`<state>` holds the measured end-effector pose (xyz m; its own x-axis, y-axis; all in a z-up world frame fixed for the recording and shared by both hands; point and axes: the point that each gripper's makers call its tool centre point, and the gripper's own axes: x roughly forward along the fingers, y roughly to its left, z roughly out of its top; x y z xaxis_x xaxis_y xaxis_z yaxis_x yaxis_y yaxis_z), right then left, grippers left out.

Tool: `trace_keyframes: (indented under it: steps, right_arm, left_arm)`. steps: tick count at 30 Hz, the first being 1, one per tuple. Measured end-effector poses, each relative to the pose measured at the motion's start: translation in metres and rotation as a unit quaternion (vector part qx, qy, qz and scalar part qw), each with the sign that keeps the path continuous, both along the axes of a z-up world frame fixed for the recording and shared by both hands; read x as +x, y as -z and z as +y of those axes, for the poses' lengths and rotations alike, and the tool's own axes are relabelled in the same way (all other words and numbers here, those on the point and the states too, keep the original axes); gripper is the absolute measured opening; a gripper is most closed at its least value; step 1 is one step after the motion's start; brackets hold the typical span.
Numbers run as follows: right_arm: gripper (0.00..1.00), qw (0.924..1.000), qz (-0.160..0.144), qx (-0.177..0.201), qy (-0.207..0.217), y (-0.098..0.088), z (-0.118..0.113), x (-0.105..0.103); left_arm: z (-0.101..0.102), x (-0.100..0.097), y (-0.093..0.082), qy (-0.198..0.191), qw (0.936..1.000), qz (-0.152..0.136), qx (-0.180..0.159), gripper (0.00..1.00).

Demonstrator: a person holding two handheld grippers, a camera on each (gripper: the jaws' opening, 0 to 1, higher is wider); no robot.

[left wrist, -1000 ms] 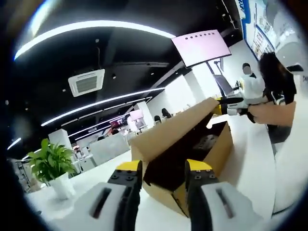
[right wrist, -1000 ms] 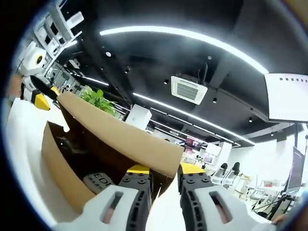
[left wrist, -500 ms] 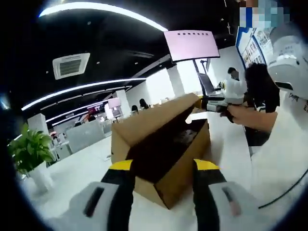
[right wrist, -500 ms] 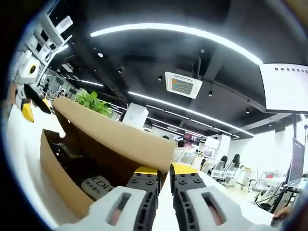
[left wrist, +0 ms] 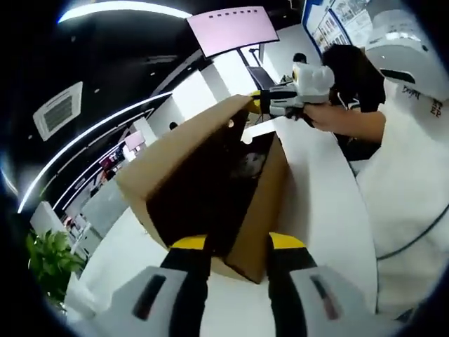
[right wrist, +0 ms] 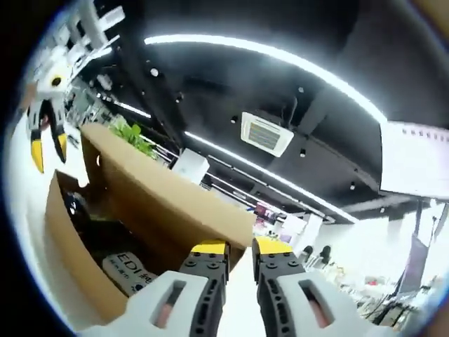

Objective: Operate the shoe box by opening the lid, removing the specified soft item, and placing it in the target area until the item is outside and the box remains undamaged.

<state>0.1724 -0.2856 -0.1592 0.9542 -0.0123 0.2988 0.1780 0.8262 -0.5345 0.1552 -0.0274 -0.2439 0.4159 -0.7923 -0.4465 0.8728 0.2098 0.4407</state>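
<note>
A: Where is the shoe box point(left wrist: 231, 203) in the left gripper view?

B: It stands on the white table point(left wrist: 330, 203), a brown cardboard box with its lid point(left wrist: 186, 158) raised and tilted back over the dark inside. The left gripper point(left wrist: 238, 242) sits at the near end of the box, its yellow-tipped jaws spread apart with the near corner of the box between them; whether they touch the cardboard I cannot tell.

A: And at the far end of the box?

B: The right gripper point(left wrist: 270, 104) is there, held by a person's hand point(left wrist: 323, 116), at the far corner of the lid.

A: What does the right gripper view give?

B: The right gripper point(right wrist: 238, 247) has its jaws close together, with a thin gap between the yellow tips, right at the edge of the lid point(right wrist: 168, 196). Whether the cardboard is pinched between them I cannot tell. Under the lid, inside the shoe box point(right wrist: 77, 260), lies a pale soft item point(right wrist: 130, 270) with dark letters, near the wall closest to this gripper. Beyond the far end of the box the left gripper point(right wrist: 48, 144) shows with its yellow tips parted. A green potted plant point(right wrist: 133, 137) rises behind the lid.

A: Anything else near the box?

B: In the left gripper view a potted plant point(left wrist: 49, 260) stands well apart from the box.
</note>
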Motion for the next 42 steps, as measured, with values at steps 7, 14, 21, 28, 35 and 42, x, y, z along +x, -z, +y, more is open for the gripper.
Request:
trace_keyframes:
  steps: [7,14,21,28,35,42]
  right_arm:
    - [0.09,0.9994,0.006,0.029,-0.018,-0.002,-0.003,0.003]
    - [0.04,0.9989,0.020,0.035,-0.025,-0.003,-0.006,0.004]
    - [0.04,0.9983,0.038,0.033,-0.029,-0.010,-0.006,0.010]
    - [0.04,0.9982,0.040,0.033,-0.031,-0.009,-0.005,0.010]
    - [0.04,0.9958,0.047,0.069,-0.039,-0.012,-0.006,0.012]
    - [0.03,0.9922,0.062,0.090,-0.061,-0.017,-0.009,0.017]
  left_arm:
    - [-0.009,0.002,0.012,0.023,0.9985,0.000,0.050,0.25]
    - [-0.009,0.008,0.013,0.039,0.9959,0.013,0.080,0.12]
    - [-0.010,0.000,0.020,0.102,0.9839,0.021,0.145,0.12]
    - [-0.014,0.006,0.031,0.094,0.9763,0.054,0.187,0.11]
    - [-0.017,0.009,0.042,0.102,0.9700,0.034,0.218,0.09]
    - [-0.015,0.010,0.042,0.111,0.9633,0.071,0.234,0.06]
